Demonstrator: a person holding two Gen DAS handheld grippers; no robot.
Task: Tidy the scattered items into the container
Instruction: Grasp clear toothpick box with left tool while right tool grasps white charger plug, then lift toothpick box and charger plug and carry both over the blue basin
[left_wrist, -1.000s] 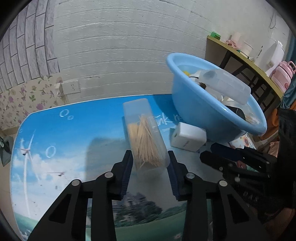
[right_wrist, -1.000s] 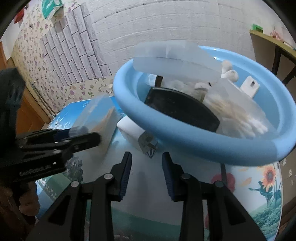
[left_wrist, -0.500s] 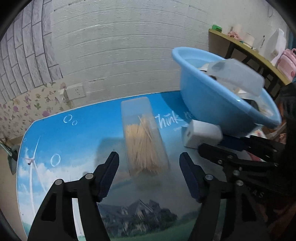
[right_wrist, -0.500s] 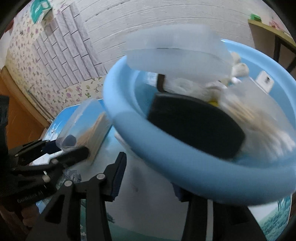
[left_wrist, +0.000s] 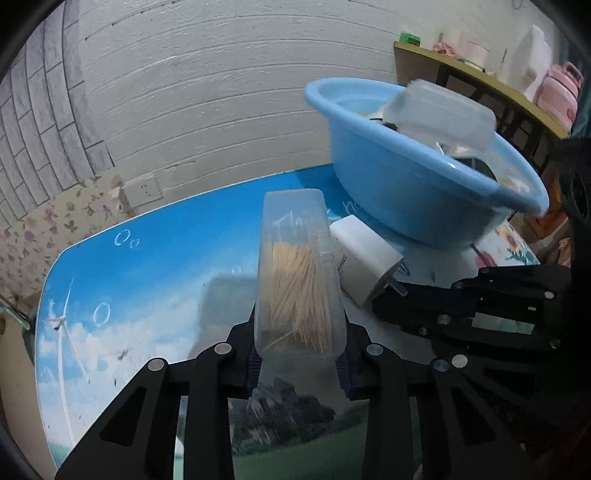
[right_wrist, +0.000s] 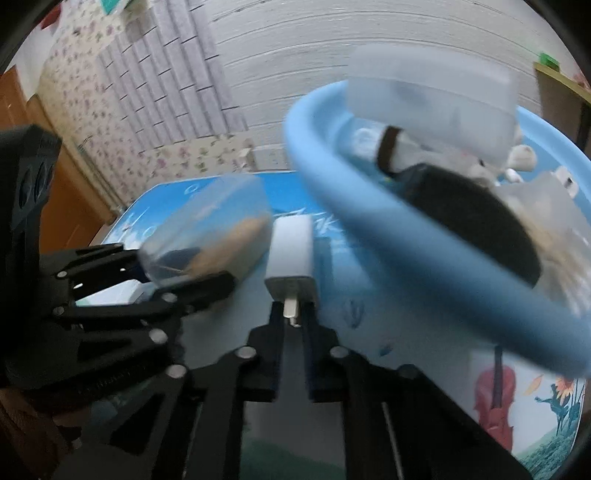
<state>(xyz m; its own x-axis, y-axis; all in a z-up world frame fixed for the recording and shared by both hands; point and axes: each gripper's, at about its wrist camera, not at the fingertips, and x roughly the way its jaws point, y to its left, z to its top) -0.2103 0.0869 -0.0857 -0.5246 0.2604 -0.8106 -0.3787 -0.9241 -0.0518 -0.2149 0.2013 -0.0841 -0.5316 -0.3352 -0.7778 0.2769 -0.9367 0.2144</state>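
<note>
From the left wrist view we see the left gripper clamped on the near end of a clear toothpick box, one finger pressed to each long side. The box lies on the surface, which is covered in a sky-and-clouds print, and points away from the camera; the toothpicks sit bunched in its nearer half. Just right of it, touching or nearly so, lies a white plug adapter with its metal prongs turned toward the right gripper, which enters from the right edge. This view does not show how those fingers meet the prongs.

The right wrist view settles that: we see the right gripper drawn narrow, pinching a metal prong of the plug adapter, whose white body stretches away on the surface. Here the toothpick box appears to the left, blurred, with the left gripper closed on it.

The blue basin stands behind and right of both items. From the left we see mainly its outer wall and a frosted plastic container rising over the rim. The right view looks into the blue basin and shows a dark oval object, more blurred small pale items and the frosted plastic container.
</note>
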